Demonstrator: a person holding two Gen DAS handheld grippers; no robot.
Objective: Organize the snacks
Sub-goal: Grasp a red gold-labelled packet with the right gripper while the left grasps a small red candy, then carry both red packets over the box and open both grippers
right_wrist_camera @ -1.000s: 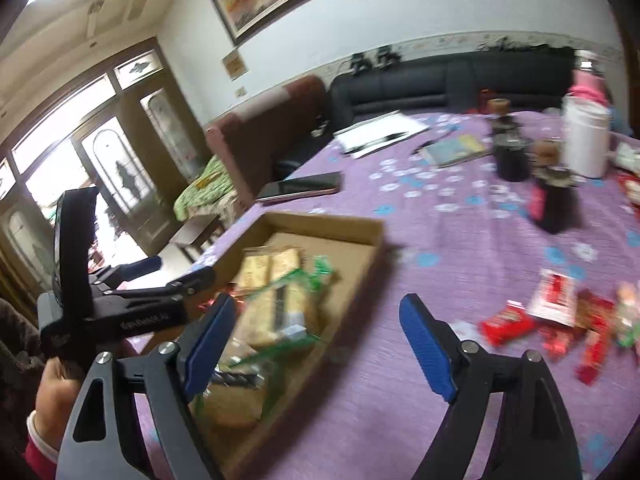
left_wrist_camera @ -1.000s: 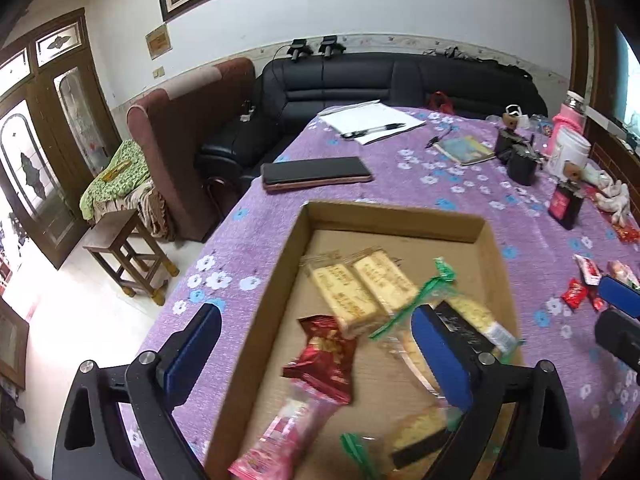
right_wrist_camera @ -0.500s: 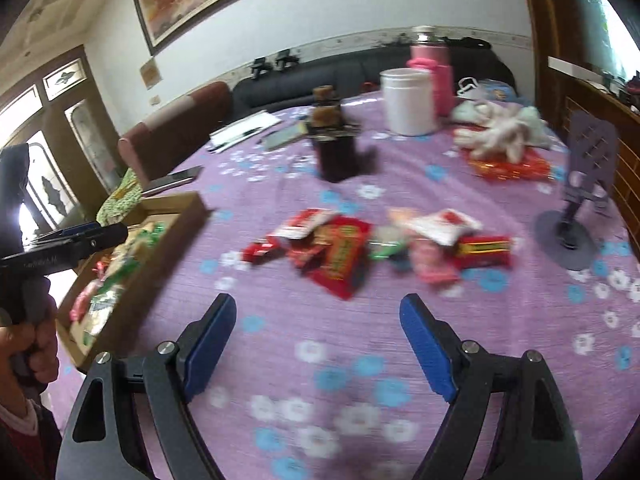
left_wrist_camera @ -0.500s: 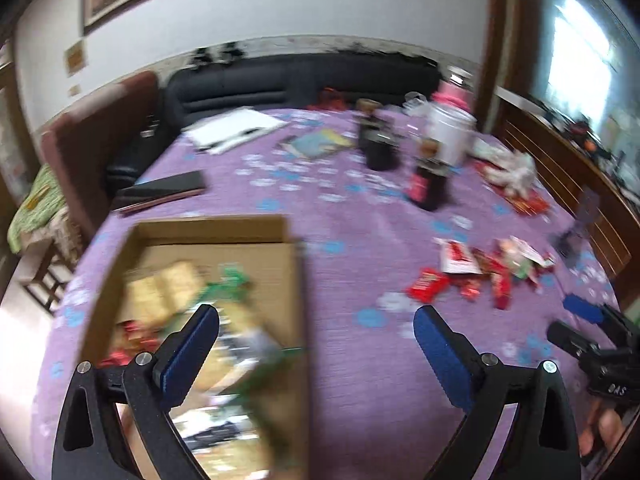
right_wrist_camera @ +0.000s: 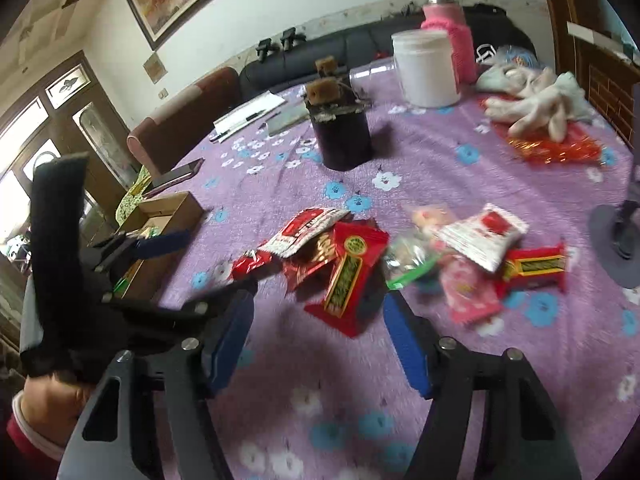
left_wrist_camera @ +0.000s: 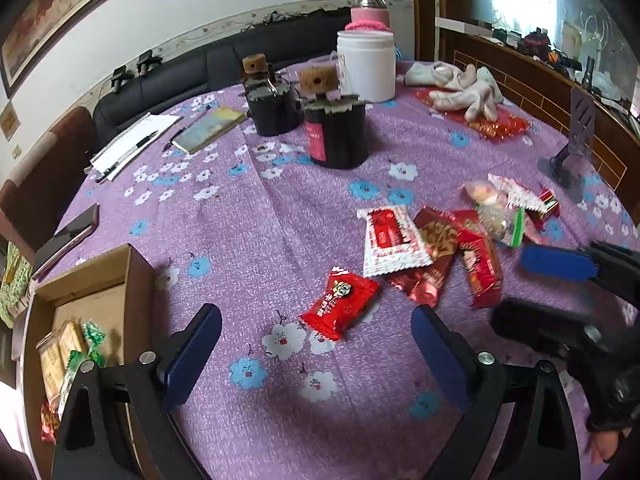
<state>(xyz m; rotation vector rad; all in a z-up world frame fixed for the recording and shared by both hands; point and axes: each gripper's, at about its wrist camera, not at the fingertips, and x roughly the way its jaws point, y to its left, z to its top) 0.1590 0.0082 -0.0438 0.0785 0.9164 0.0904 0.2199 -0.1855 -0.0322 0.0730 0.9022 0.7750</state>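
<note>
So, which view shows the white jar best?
The right wrist view: the white jar stands whole there, only its right edge overlapping the pink bottle behind. In the left wrist view the jar is partly covered by a cork stopper.

Daylight fills both views, bright and even. In the left wrist view a window (left_wrist_camera: 560, 12) at the upper right is blown out to white glare; in the right wrist view the glass door (right_wrist_camera: 44, 140) at far left glows the same way. Shadows on the purple cloth of the surface (left_wrist_camera: 260, 232) are soft, pooling just beside the black jar (left_wrist_camera: 338, 136) and the cardboard box (left_wrist_camera: 120, 280). The left wrist view is fairly sharp. The right wrist view is smeared by motion, so the snack packets (right_wrist_camera: 348, 272) near its centre lose their print. Fisheye bending curves the walls, and dark vignette fills the corners.
</note>
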